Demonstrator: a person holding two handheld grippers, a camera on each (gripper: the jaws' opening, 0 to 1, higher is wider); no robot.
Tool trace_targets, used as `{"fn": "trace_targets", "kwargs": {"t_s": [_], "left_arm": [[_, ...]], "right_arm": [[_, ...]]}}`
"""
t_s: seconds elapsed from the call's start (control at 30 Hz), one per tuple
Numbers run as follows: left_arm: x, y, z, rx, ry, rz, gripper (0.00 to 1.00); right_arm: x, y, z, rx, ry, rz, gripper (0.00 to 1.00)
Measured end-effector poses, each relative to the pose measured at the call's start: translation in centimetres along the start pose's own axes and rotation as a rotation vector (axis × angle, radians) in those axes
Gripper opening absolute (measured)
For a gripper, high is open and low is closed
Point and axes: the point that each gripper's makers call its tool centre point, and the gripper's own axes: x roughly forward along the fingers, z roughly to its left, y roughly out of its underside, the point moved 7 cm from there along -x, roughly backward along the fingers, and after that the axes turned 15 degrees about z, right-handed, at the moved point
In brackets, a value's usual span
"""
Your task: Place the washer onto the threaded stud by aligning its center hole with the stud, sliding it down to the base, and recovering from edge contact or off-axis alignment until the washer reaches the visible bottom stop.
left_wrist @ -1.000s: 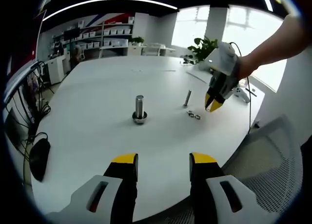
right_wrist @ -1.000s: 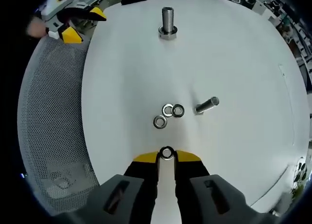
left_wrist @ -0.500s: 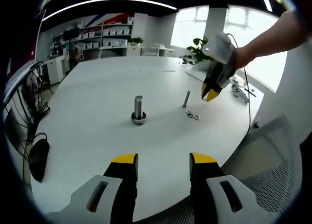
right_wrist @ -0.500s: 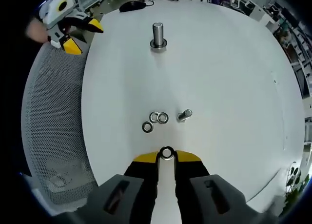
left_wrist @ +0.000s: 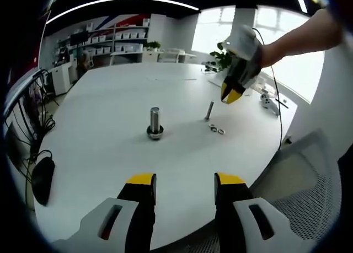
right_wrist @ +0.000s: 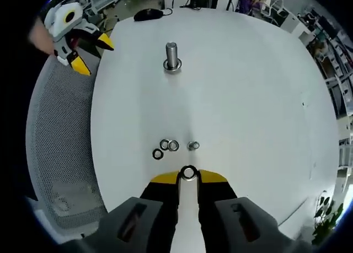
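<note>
Presently, in the left gripper view, the left gripper [left_wrist: 181, 182] hangs low over the near edge of the white bench [left_wrist: 110, 93], its yellow-tipped jaws spread with nothing between them. The threaded stud [left_wrist: 154, 120] stands upright on a wider hexagonal base near the middle of the bench; it is dull grey metal, cylindrical. To its right a loose bolt [left_wrist: 209, 110] stands on end, with spare washers [left_wrist: 217, 129] lying flat just beside it. The right gripper [left_wrist: 230, 94] is held aloft above those spares, well clear of the bench surface. A black mouse [left_wrist: 43, 178] lies at the left edge, and a grey mesh chair [left_wrist: 311, 187] sits at lower right.

In the right gripper view, the right gripper's jaws are pressed together on the washer [right_wrist: 188, 173], a small bright metal ring pinched at its edge, its centre hole open. The stud [right_wrist: 171, 57] stands well ahead, apart from the washer; the spares [right_wrist: 165, 148] and bolt [right_wrist: 193, 146] lie between.

Judgement: the carry step is in hand; the washer is not yet over the stud. The next move calls for bringing the ring level above the stud top, hole centred on the axis, before lowering it to the base.
</note>
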Motion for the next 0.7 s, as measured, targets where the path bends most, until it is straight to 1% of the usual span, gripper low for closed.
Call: {"fn": "trace_targets", "kwargs": {"t_s": [0.27, 0.4, 0.57, 0.7], "left_arm": [[0.1, 0.1, -0.2, 0.005, 0.009, 0.016, 0.42], [0.1, 0.1, -0.1, -0.002, 0.003, 0.010, 0.42], [0.1, 0.1, -0.1, -0.002, 0.004, 0.013, 0.42], [0.1, 0.1, -0.2, 0.005, 0.004, 0.011, 0.41]], "right_arm": [[-0.8, -0.7, -0.3, -0.006, 0.023, -0.015, 0.13], [-1.1, -0.8, -0.5, 0.010, 0.031, -0.025, 0.13], [-1.1, -1.0, -0.6, 0.022, 0.039, -0.029, 0.13], [-1.0, -1.7, -0.6, 0.015, 0.037, -0.039, 0.13]]}}
